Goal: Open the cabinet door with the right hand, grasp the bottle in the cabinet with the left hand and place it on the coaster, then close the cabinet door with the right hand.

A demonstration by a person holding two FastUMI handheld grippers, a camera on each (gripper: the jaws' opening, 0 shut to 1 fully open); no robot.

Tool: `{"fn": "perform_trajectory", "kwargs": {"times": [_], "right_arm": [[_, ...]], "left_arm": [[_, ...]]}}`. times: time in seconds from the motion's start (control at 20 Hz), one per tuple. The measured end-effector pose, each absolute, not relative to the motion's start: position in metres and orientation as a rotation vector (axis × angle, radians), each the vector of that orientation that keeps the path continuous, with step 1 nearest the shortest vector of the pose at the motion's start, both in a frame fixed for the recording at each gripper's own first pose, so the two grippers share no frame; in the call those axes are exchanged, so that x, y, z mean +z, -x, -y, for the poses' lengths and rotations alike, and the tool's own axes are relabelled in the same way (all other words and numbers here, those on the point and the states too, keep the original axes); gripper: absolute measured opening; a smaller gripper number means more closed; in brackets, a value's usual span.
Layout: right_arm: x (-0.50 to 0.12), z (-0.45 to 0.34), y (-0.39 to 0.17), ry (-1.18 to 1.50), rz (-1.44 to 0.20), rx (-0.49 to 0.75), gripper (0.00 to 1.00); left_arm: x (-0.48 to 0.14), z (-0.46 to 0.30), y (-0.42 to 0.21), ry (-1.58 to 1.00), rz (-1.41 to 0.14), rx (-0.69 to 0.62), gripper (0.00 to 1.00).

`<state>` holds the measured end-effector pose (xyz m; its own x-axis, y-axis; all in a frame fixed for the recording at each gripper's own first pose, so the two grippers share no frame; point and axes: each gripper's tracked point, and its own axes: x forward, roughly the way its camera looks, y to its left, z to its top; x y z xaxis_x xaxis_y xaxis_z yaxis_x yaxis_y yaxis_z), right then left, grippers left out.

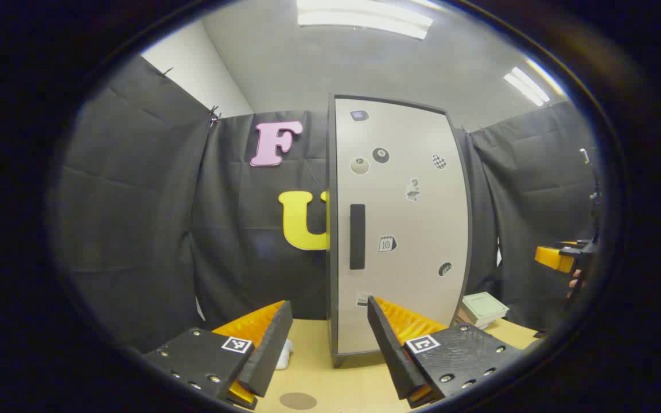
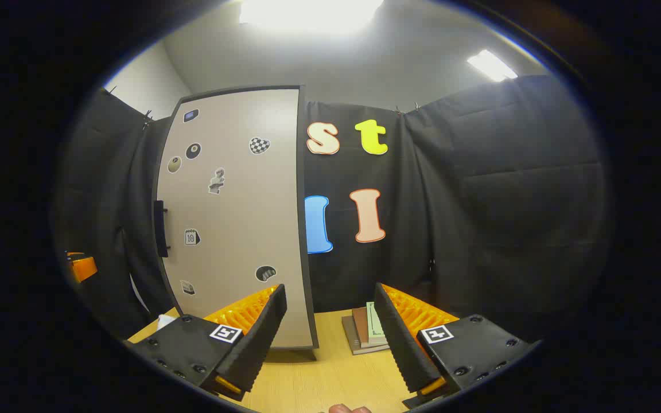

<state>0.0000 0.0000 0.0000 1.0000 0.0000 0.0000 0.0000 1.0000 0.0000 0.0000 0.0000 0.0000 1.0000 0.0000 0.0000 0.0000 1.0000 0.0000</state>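
- The cabinet (image 1: 399, 229) stands upright on a light wooden table (image 1: 330, 378), its pale door (image 2: 233, 218) shut and dotted with small stickers; a dark vertical handle (image 1: 357, 236) sits near the door's left edge in the left gripper view.
- A round brown coaster (image 1: 298, 400) lies on the table in front of the cabinet, close to the near edge.
- A small stack of books (image 2: 365, 331) rests on the table just beside the cabinet's right side.
- Black cloth walls close the booth behind and at both sides; ceiling lights glow overhead.
- The left gripper (image 1: 330, 344) hangs before the door, fingers spread wide and holding nothing, with the coaster below it.
- The right gripper (image 2: 330, 338) is likewise wide apart and empty, facing the cabinet's right edge and the books, apart from the door.
- Bare tabletop lies between both grippers and the cabinet.
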Motion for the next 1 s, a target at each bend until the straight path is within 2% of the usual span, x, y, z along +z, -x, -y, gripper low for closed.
{"fn": "perform_trajectory", "kwargs": {"times": [0.65,0.7,1.0], "right_arm": [[-0.010,-0.033,-0.005,-0.006,-0.050,0.059,0.97],[-0.011,-0.039,-0.006,-0.005,-0.057,0.068,0.97],[-0.011,-0.071,-0.014,0.013,-0.099,0.130,0.96]], "left_arm": [[-0.025,-0.011,0.003,0.037,-0.036,-0.001,0.80],[-0.028,-0.014,0.004,0.046,-0.041,0.001,0.82],[-0.054,-0.019,0.010,0.035,-0.079,0.011,0.80]]}}
